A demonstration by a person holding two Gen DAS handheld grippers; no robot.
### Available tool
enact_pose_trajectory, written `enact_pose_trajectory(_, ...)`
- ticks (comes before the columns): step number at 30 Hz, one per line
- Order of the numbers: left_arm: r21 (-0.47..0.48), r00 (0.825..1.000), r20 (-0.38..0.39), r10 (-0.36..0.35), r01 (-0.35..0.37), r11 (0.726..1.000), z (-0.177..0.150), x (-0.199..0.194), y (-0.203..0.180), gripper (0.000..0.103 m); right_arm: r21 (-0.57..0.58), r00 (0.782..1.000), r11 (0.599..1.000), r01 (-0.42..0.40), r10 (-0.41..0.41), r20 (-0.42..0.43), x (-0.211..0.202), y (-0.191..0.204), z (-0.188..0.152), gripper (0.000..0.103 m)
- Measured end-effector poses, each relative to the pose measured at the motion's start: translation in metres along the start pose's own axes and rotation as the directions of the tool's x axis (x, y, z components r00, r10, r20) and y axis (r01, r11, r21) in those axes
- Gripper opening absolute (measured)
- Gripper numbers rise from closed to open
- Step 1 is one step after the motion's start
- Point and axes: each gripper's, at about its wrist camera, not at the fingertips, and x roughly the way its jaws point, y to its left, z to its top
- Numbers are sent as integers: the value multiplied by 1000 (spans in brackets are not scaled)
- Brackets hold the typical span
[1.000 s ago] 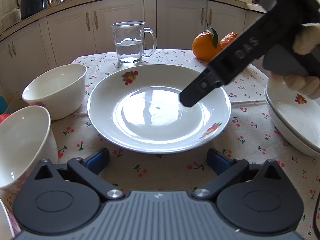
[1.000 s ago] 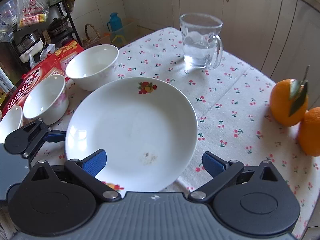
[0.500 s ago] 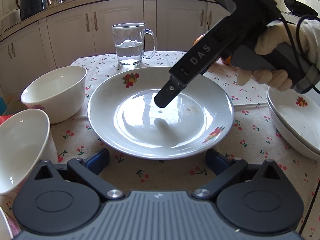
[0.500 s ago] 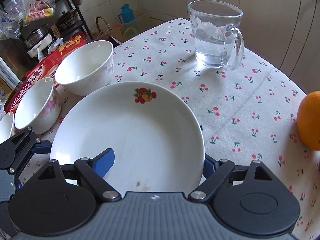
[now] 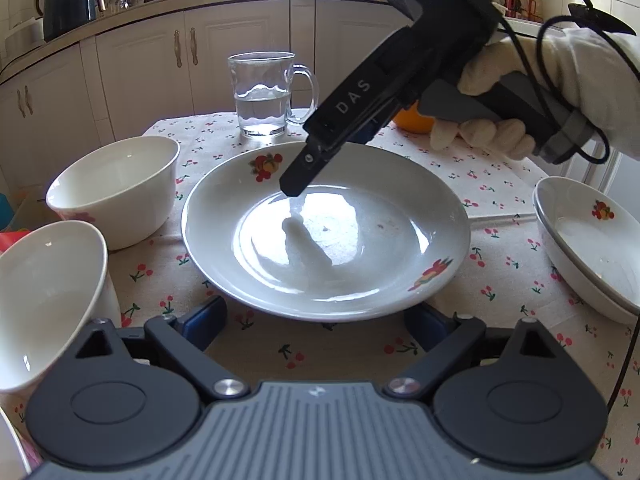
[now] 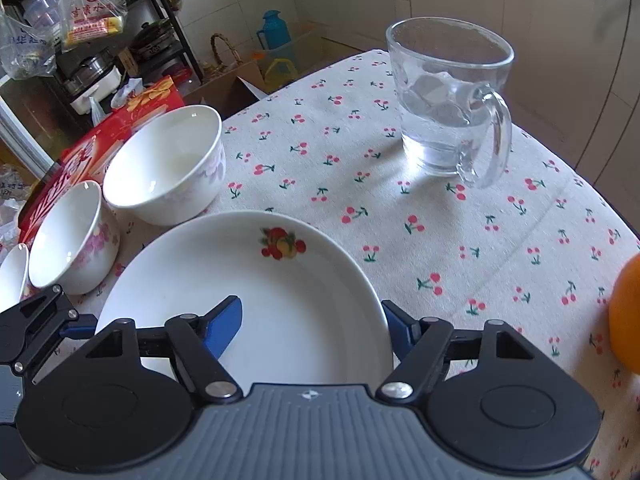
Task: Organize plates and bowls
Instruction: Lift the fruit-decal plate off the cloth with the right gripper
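A large white plate (image 5: 360, 280) with fruit prints lies mid-table; it also shows in the right wrist view (image 6: 280, 280). My left gripper (image 5: 316, 320) is open, its fingers low at the plate's near rim. My right gripper (image 6: 312, 328) is open and straddles the plate's right rim, one finger (image 6: 224, 328) over the plate's inside, the other (image 6: 400, 332) outside. It reaches over the plate in the left wrist view (image 5: 304, 176). Two white bowls (image 5: 116, 188) (image 5: 44, 300) stand at the left. Stacked plates (image 5: 588, 240) sit at the right.
A glass mug of water (image 5: 264, 96) stands behind the plate, also in the right wrist view (image 6: 452, 100). Oranges (image 6: 628, 312) lie at the back right. A red box (image 6: 92, 160) sits left of the bowls. Cabinets (image 5: 240, 52) stand beyond the table.
My right gripper has moved forward and down over the large plate, so its fingers now straddle the rim. The left gripper has edged closer to the plate's near rim.
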Motion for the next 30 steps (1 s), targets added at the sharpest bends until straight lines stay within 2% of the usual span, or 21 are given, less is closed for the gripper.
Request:
enact_pose_trajectory(6,4,1000,1,-2,2,1000,0,-1,0,94,8,1000,1000,-29,29,4,1,-6,5,73)
enact_pose_trajectory(12,3,1000,2,-6,6,1000,0,-1,1,94,8,999,999,-48,47,12,0,-7,4,73)
enact_pose_trajectory(24,50,1000,-5,-22,22,998,-2,-4,0,90,16,998,998,-58,59,-19,-11,0,-13,73)
enact_pose_trajectory(30,53,1000,-5,-22,22,998,-1,-4,0,90,18,998,998,-60,60,13,-5,-3,-6,73)
